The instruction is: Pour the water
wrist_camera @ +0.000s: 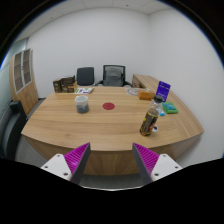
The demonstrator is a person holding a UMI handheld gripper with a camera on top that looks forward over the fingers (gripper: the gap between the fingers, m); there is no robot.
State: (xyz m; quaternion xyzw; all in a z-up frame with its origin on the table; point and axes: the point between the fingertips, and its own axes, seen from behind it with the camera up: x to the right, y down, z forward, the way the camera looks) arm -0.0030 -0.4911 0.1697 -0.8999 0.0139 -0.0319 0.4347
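A dark bottle (150, 121) stands upright on the wooden table (100, 130), ahead of my right finger and well beyond it. A grey cup (83, 104) stands further off, ahead and to the left. A small red coaster (108, 104) lies flat near the table's middle. My gripper (112, 160) is open, its magenta pads (77, 156) spread wide with only the table's near edge between them. Nothing is held.
A purple box (162, 91) and a teal cloth (166, 108) sit at the table's right end. Small items (85, 91) lie at the far side. Two black chairs (100, 75) stand behind the table; a cabinet (24, 78) stands at the left wall.
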